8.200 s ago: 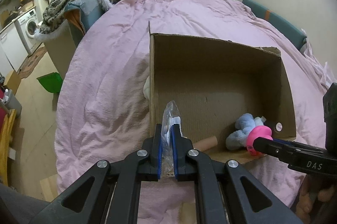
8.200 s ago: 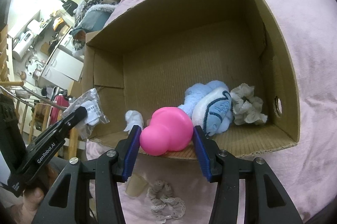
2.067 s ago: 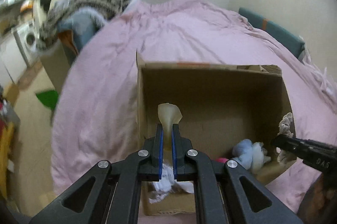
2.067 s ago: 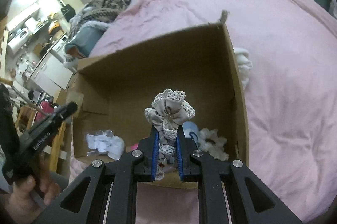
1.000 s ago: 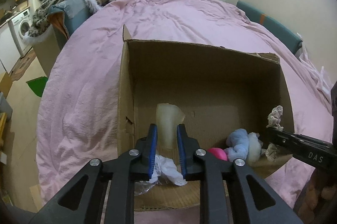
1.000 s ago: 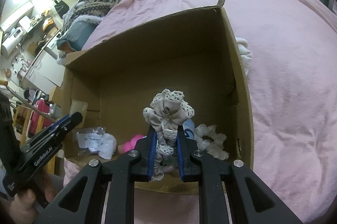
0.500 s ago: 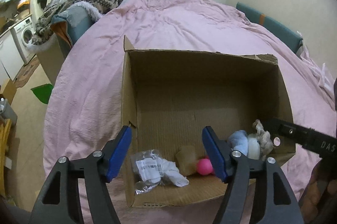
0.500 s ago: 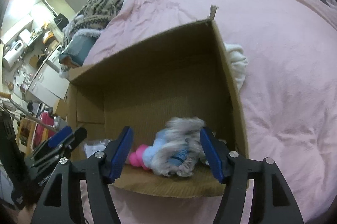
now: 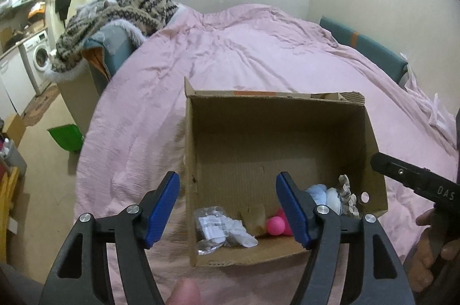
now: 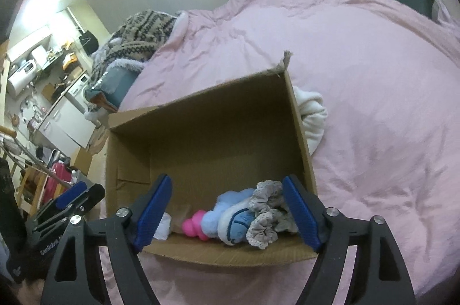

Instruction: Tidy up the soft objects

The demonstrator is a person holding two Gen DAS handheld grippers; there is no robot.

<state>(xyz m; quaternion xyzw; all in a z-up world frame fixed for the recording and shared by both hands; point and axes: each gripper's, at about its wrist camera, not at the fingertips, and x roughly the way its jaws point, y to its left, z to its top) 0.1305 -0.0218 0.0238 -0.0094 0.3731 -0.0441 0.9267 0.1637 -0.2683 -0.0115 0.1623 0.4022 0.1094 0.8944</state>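
My left fingers (image 9: 227, 207) and right fingers (image 10: 227, 211) both gape wide, holding nothing, above the box (image 9: 276, 115) on the bed (image 9: 258, 52). Inside lie scrunchies (image 10: 266, 214), plush (image 10: 230, 218), ball (image 9: 275, 225), bag (image 9: 218, 227).

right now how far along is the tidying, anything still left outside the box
Mostly done, it seems. In the cardboard box lie a clear plastic packet, a pink toy, a blue plush and a grey scrunchie. Nothing is in hand: the left gripper and right gripper are both open and empty. Possibly left: a white cloth on the pink duvet beside the box's right wall.
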